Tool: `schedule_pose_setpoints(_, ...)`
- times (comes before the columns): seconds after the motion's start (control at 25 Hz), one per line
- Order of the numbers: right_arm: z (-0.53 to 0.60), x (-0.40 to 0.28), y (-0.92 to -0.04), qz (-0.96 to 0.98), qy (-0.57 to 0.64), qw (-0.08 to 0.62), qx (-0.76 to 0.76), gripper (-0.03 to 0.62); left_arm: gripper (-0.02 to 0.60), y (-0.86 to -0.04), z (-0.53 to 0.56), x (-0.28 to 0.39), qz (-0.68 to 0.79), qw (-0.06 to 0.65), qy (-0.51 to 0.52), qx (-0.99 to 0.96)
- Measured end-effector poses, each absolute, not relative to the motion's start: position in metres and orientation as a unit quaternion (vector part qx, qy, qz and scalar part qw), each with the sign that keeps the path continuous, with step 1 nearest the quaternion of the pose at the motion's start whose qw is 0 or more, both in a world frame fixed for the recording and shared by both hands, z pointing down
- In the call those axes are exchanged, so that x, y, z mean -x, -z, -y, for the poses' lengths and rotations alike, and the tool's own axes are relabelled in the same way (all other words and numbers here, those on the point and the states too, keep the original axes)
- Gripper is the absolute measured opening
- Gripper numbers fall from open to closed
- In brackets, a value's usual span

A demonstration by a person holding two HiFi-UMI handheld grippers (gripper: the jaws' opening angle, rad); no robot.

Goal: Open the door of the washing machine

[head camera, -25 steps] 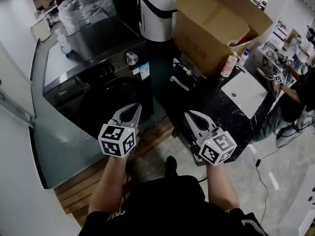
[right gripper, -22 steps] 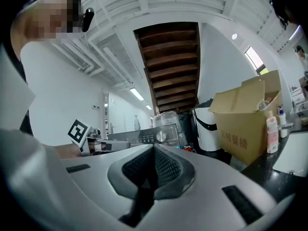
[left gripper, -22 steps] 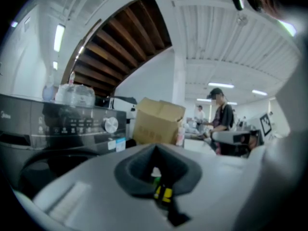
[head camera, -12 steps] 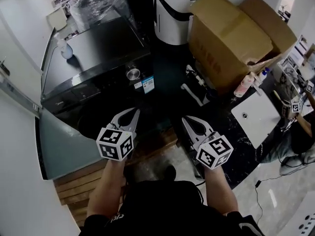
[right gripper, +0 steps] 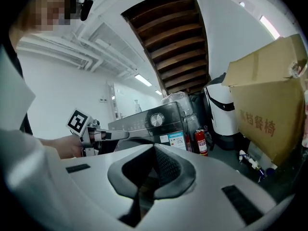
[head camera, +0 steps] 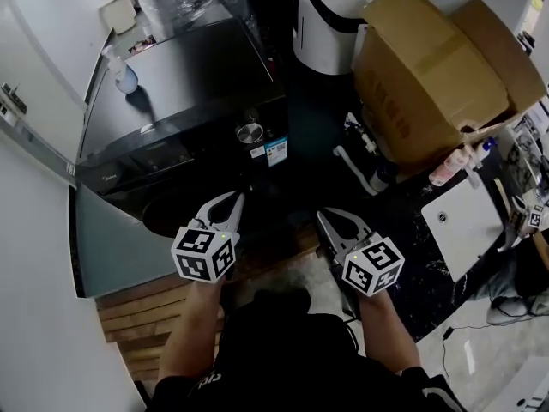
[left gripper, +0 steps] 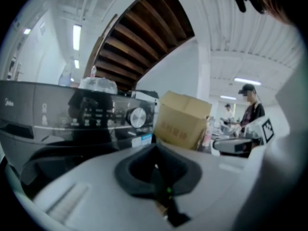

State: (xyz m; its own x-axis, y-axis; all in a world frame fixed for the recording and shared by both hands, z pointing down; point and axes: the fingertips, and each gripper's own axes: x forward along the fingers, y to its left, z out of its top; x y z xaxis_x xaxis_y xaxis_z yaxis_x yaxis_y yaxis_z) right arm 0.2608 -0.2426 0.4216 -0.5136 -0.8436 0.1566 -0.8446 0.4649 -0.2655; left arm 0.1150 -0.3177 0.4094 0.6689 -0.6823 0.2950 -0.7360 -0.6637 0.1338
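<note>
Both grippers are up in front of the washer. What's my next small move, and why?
Probably ease the left gripper forward to the door and open its fingers. It is the nearer one, it and the right gripper are both shut and empty, neither touches the washer, and the door looks closed.

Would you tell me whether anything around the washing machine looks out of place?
Nothing looks spilled or damaged. The cardboard box right of the washing machine sits askew, flaps splayed, and a bottle stands on the machine's top.

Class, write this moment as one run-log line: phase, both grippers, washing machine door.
phase: pre-contact | left gripper: shut, empty | right gripper: shut, empty | washing machine door: closed, untouched
</note>
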Motion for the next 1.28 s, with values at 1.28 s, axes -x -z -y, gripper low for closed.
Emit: schedule_pose_setpoints(1.28,0.404,-0.118,-0.522,0.886,-0.068,0.342,-0.305,0.172,0.009,-0.419,0.374,-0.030,0.442,0.142,-0.082,-0.882)
